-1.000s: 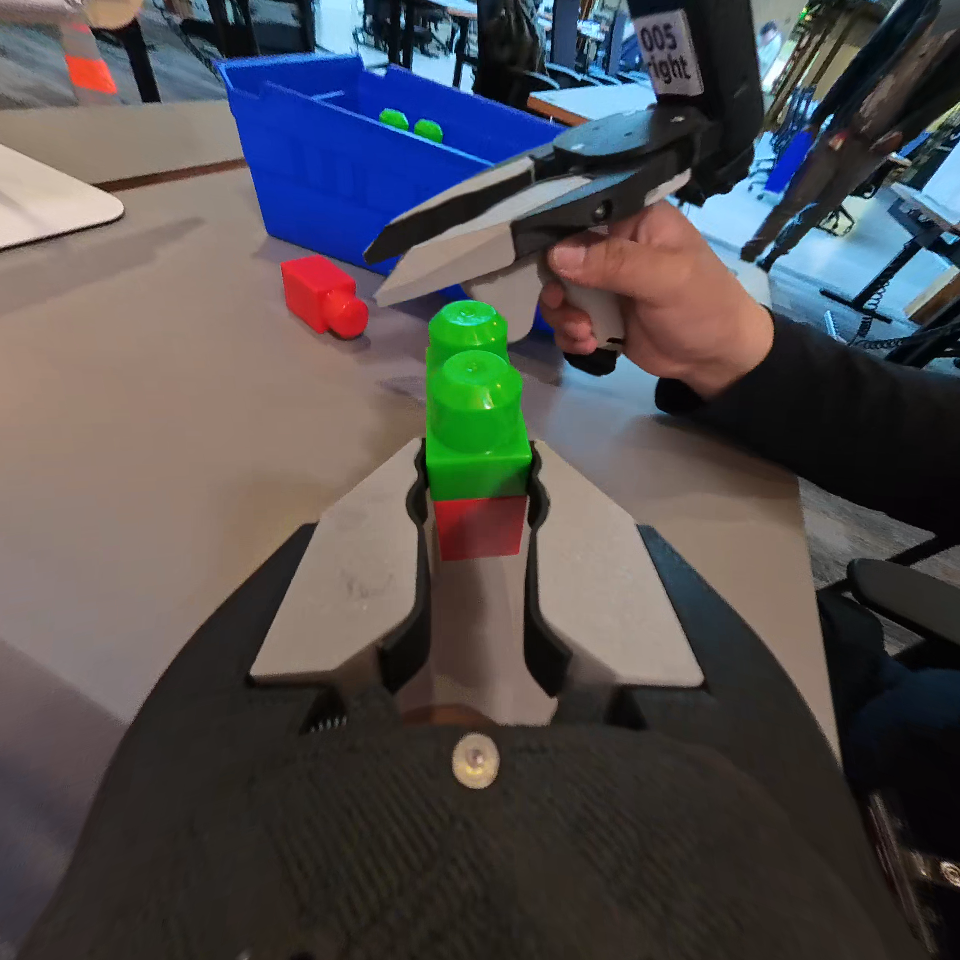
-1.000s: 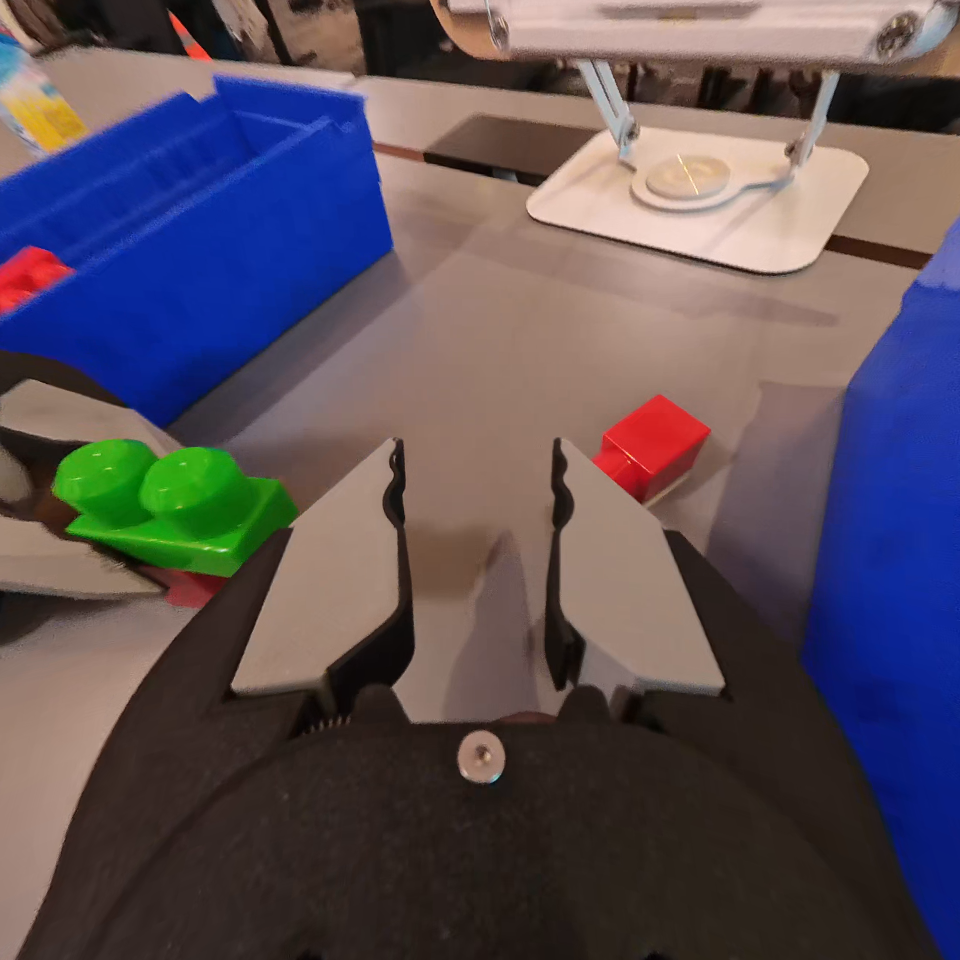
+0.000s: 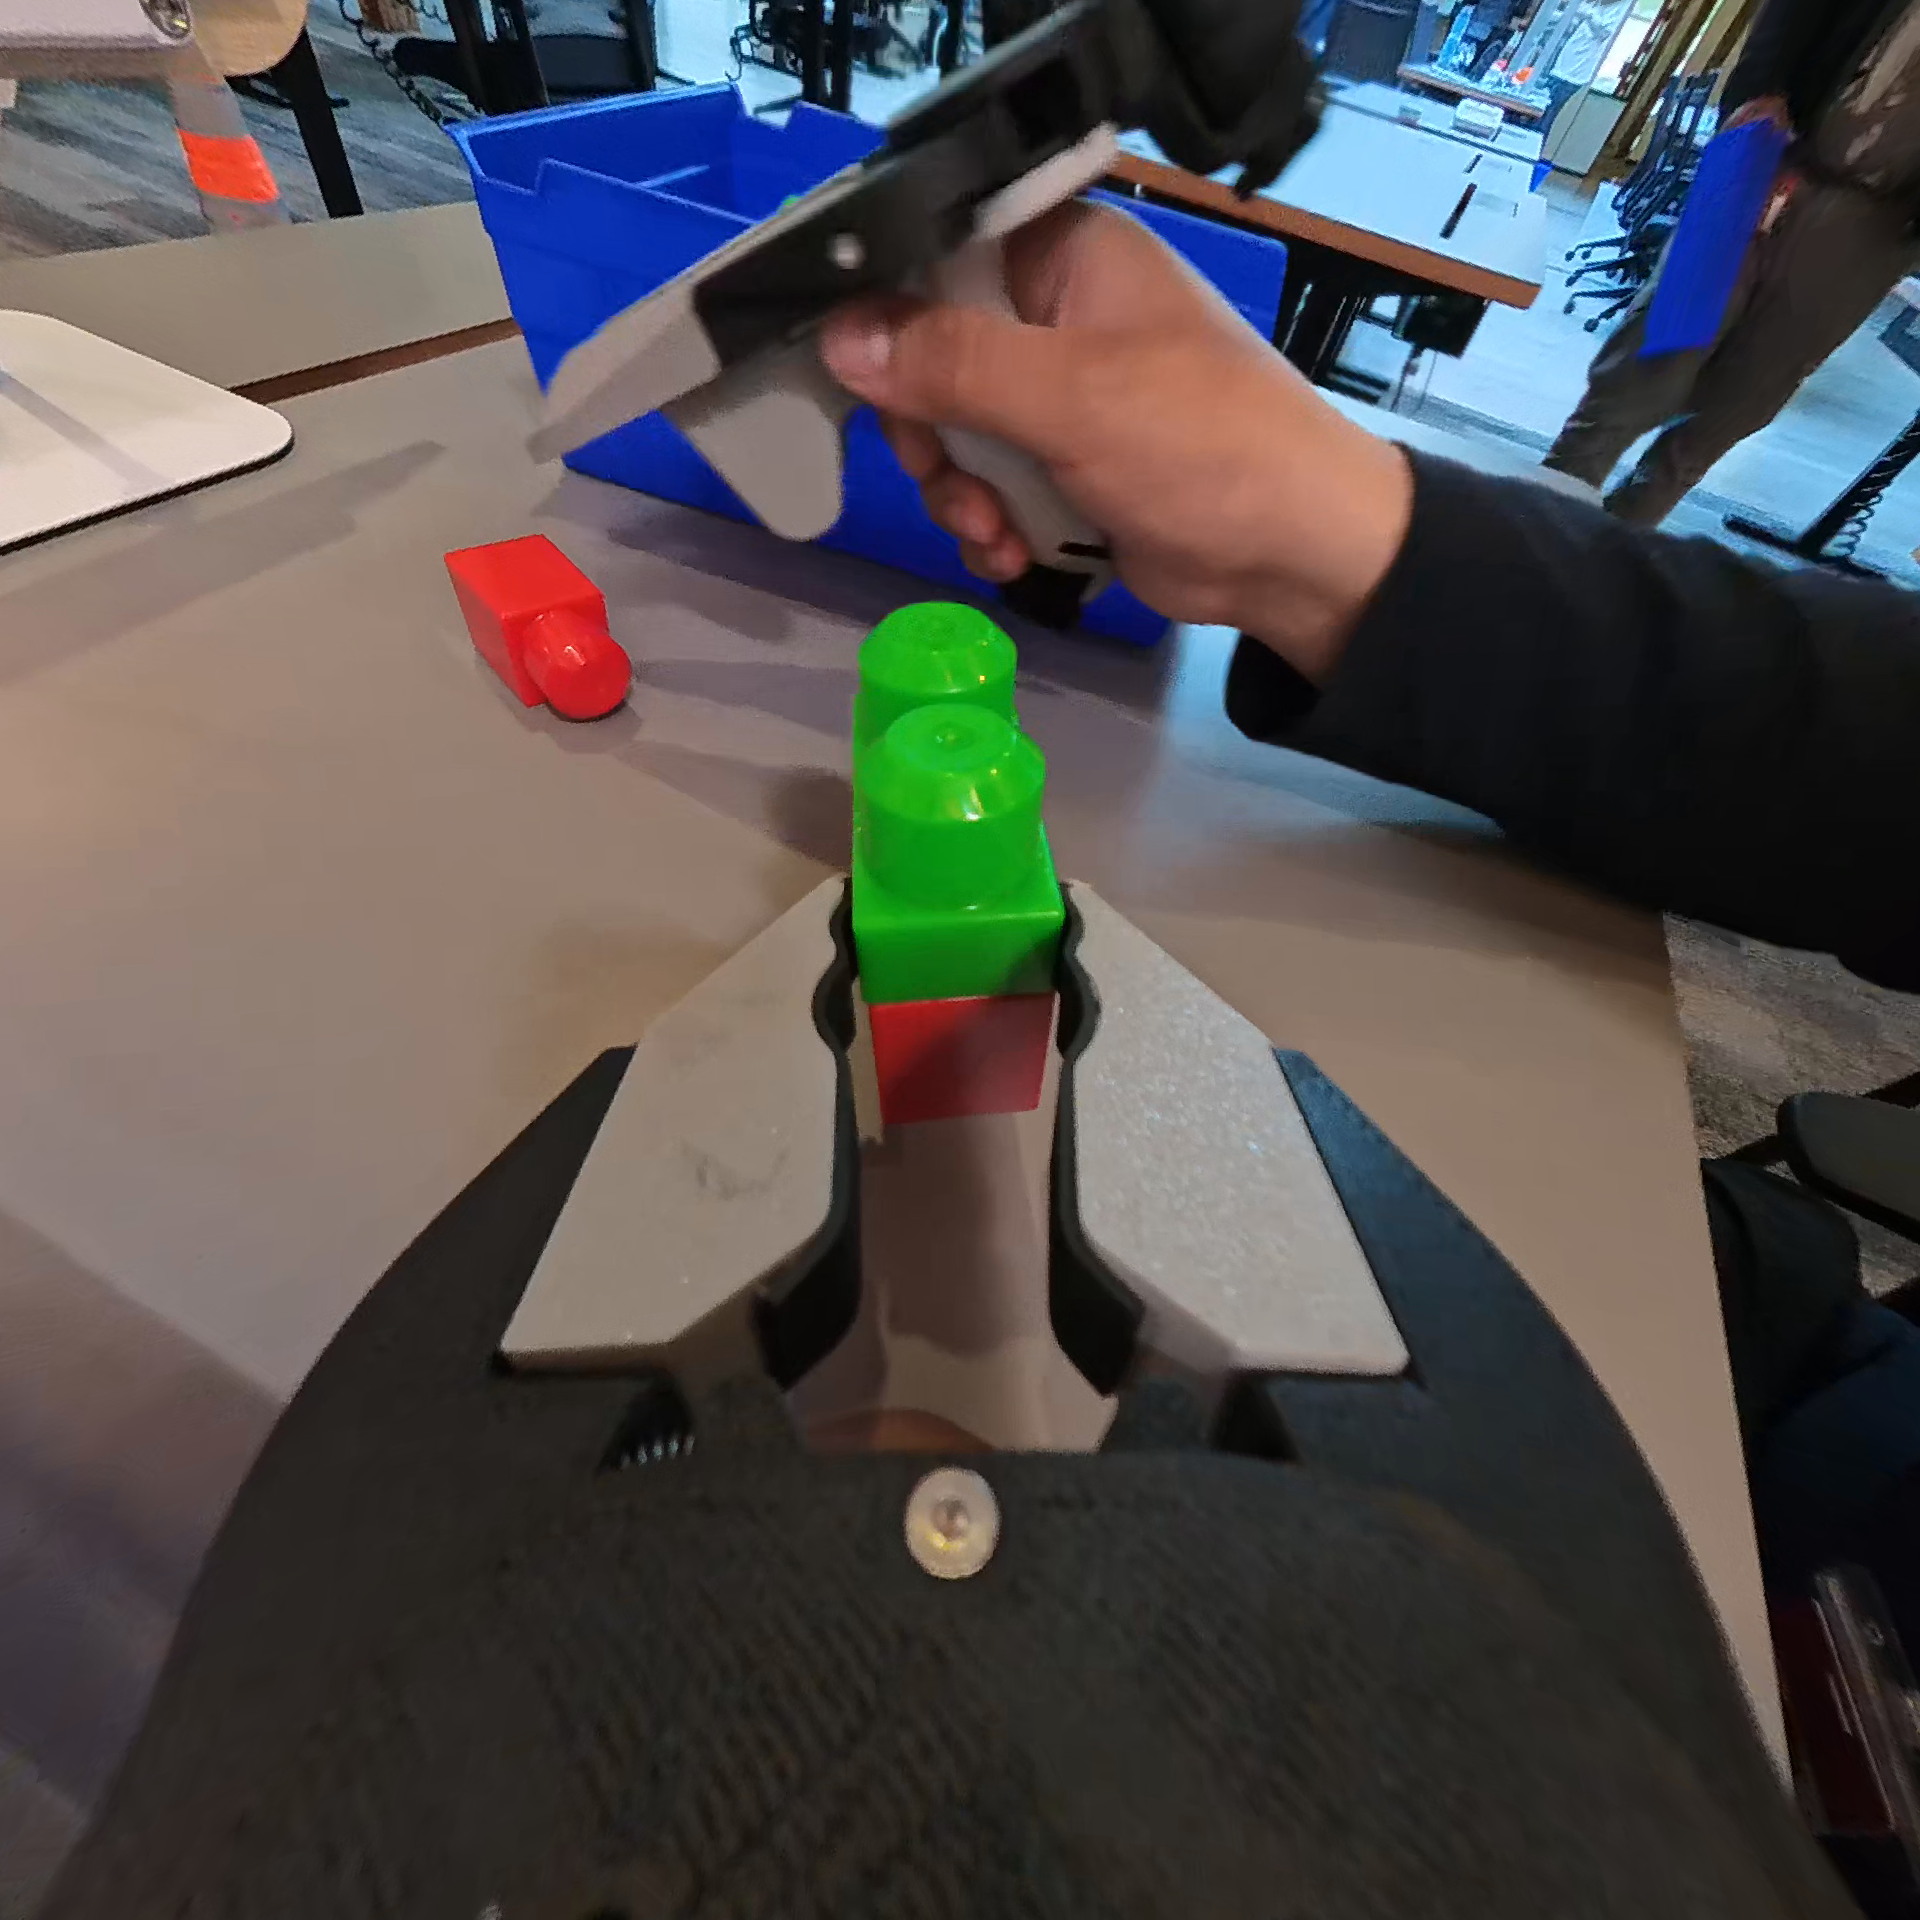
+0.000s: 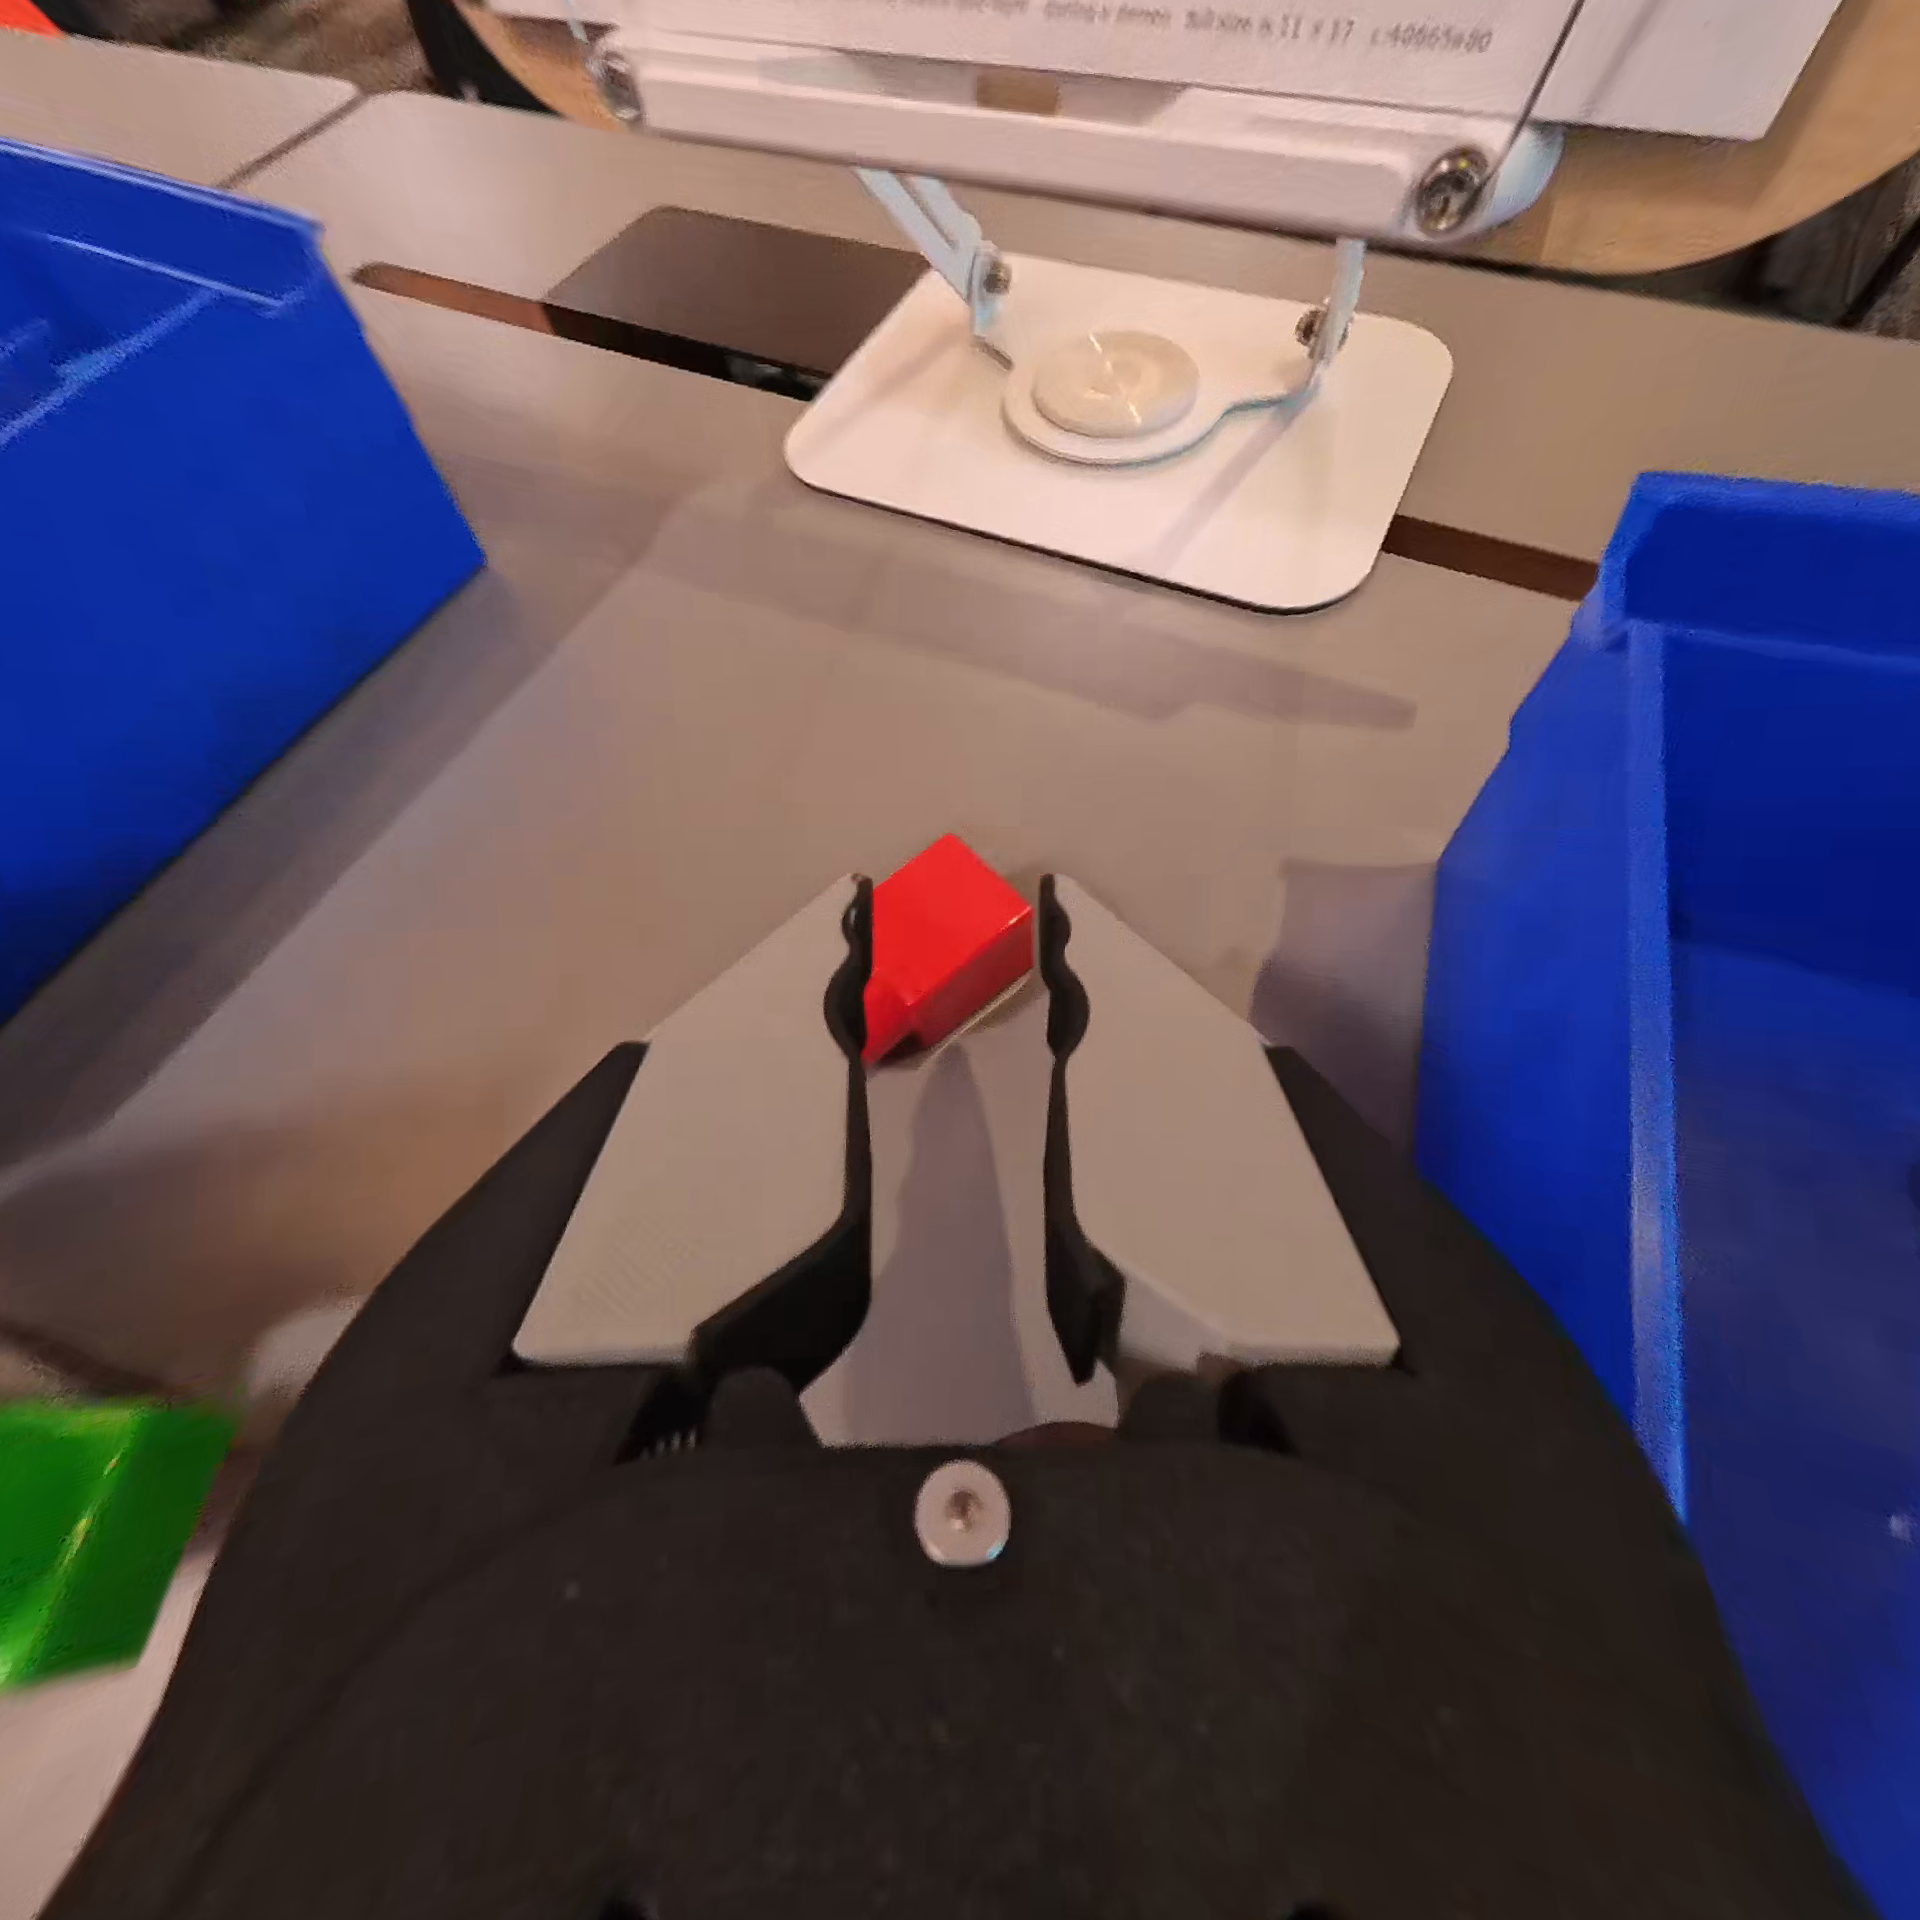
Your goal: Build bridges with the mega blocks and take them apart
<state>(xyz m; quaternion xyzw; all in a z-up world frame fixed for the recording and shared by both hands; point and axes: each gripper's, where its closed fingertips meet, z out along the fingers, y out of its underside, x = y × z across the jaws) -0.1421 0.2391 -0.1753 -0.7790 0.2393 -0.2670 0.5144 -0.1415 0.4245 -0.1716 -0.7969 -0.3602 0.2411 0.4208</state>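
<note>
My left gripper (image 3: 956, 935) is shut on a stack: a green two-stud block (image 3: 951, 831) on top of a red block (image 3: 961, 1055). Both pads press its sides. A corner of the green block also shows in the right wrist view (image 4: 83, 1538). A loose red one-stud block (image 3: 530, 613) lies on its side on the grey table (image 3: 260, 935). My right gripper (image 4: 951, 894) hovers above it with narrowed jaws. The red block (image 4: 940, 945) shows between the fingertips, with a gap at the right pad. In the left wrist view the right gripper (image 3: 561, 431) is clearly in the air above the block.
A blue bin (image 3: 623, 208) stands behind the blocks. In the right wrist view, blue bins stand at the left (image 4: 208, 520) and right (image 4: 1714, 935). A white stand base (image 4: 1122, 447) sits at the far side. A person (image 3: 1766, 260) stands beyond the table. My hands' fingertips stand some 20 cm from each other. To the white stand base (image 4: 1122, 447): right tips about 25 cm, left tips about 35 cm.
My right gripper has swung over the loose red block and its jaws have narrowed. My left gripper has kept its hold on the green and red stack, almost still.
</note>
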